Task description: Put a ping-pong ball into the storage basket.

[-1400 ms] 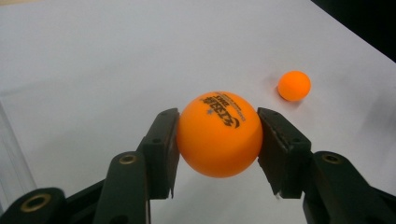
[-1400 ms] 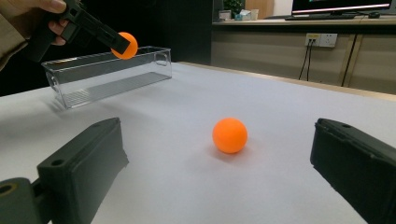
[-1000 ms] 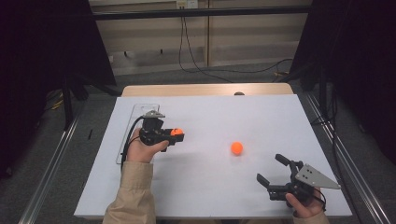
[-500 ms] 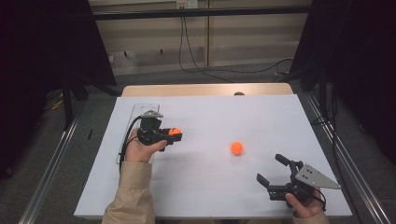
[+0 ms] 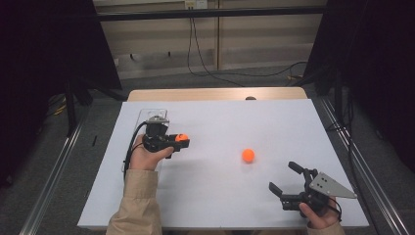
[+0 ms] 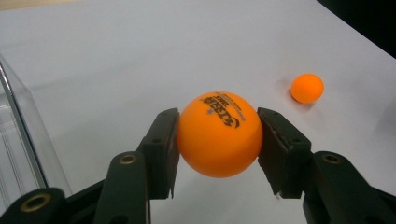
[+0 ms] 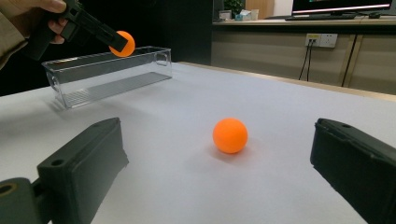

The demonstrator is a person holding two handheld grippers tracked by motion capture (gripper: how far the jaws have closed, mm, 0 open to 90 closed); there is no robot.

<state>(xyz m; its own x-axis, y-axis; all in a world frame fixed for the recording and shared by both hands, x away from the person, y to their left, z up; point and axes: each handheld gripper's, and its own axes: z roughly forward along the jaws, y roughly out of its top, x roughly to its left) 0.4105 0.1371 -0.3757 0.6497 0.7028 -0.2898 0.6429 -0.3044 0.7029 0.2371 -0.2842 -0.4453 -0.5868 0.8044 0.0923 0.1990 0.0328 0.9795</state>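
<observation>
High view: the left gripper (image 5: 180, 140), near the table's (image 5: 220, 117) left edge, has its jaws clamped on an orange ball (image 5: 181, 137); the right gripper (image 5: 284, 177), near the near-right corner, jaws apart, faces a second ball (image 5: 248, 155).

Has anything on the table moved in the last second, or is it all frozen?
Almost nothing changed. The left gripper is clamped on the same orange ball beside the clear box, perhaps drifting a touch toward it. The second ball lies in the same spot, and the right gripper waits open.
</observation>
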